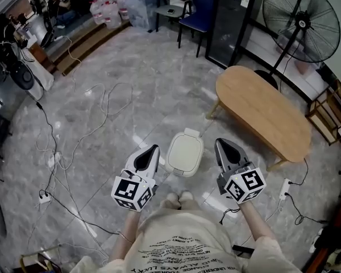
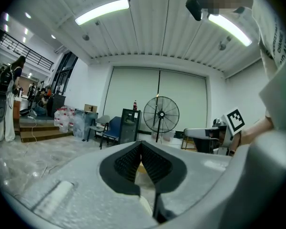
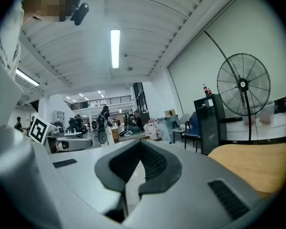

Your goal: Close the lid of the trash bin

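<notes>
In the head view a small cream trash bin (image 1: 184, 152) stands on the marble floor right in front of the person's feet, its lid down flat. My left gripper (image 1: 153, 149) is held above the floor just left of the bin, jaws shut and empty. My right gripper (image 1: 220, 144) hovers at the bin's right, jaws also shut with nothing in them. Both gripper views look level across the room; the left gripper (image 2: 141, 145) and the right gripper (image 3: 140, 144) show closed tips, and the bin is out of sight in both.
A wooden oval table (image 1: 262, 111) stands right of the bin, with a standing fan (image 1: 301, 16) and a black cabinet (image 1: 230, 21) behind. Cables (image 1: 74, 147) and power strips (image 1: 44, 197) trail over the floor at left. A blue chair (image 1: 198, 13) stands at the back.
</notes>
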